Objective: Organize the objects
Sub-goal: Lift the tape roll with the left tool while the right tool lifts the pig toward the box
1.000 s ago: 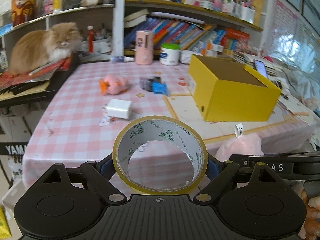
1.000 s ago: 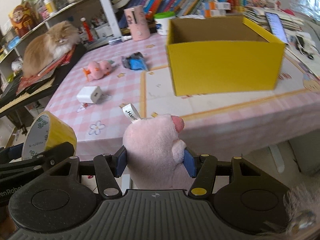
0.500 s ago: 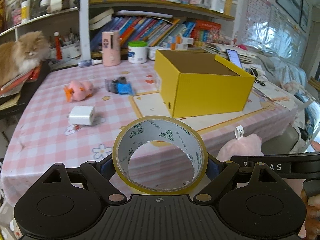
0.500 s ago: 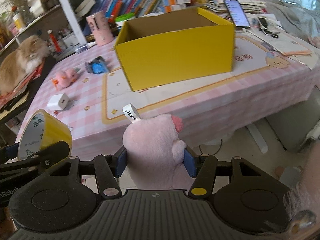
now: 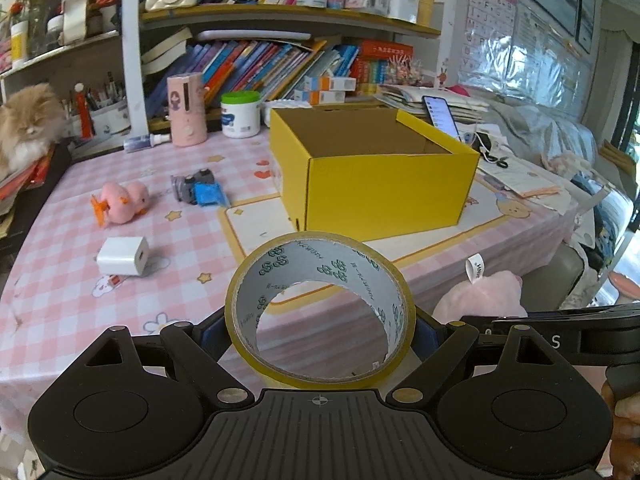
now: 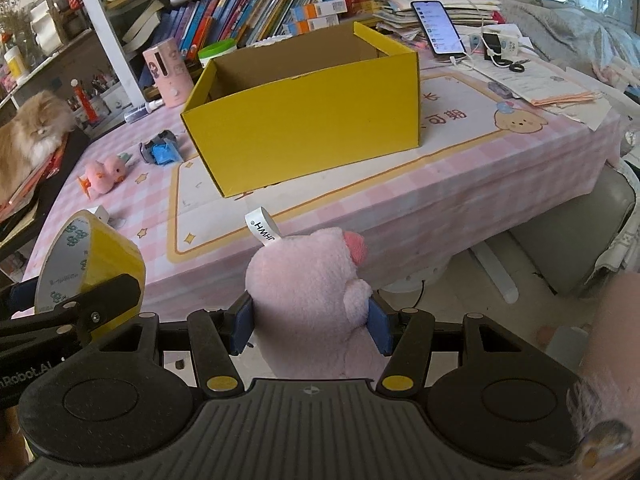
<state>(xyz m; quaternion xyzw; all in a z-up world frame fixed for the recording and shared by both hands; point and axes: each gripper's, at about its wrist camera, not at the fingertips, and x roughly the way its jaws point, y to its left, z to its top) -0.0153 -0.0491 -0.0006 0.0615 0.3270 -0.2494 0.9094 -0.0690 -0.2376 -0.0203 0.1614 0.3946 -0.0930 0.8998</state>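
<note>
My left gripper [image 5: 319, 332] is shut on a yellow tape roll [image 5: 320, 276], held in front of the table's near edge; the same tape roll [image 6: 100, 260] shows at the left of the right wrist view. My right gripper [image 6: 312, 320] is shut on a pink plush toy [image 6: 308, 284] with a white tag, also short of the table edge. An open yellow box [image 5: 376, 176] stands on the pink checked table [image 5: 72, 280], its inside looking empty. Left of it lie a pink duck plush [image 5: 122, 200], a blue-grey toy [image 5: 200, 190] and a white charger [image 5: 124, 256].
A fluffy cat [image 5: 28, 128] lies on a stand at the left. A pink bottle [image 5: 186, 110] and a white jar [image 5: 240, 114] stand in front of bookshelves. A phone [image 6: 438, 28], papers and cables lie right of the box. A chair [image 6: 568, 240] sits below the table's right end.
Both grippers have swung to the right along the table's front, each keeping its object. The yellow box now sits nearer the middle of both views and the cat has slid to the left edge.
</note>
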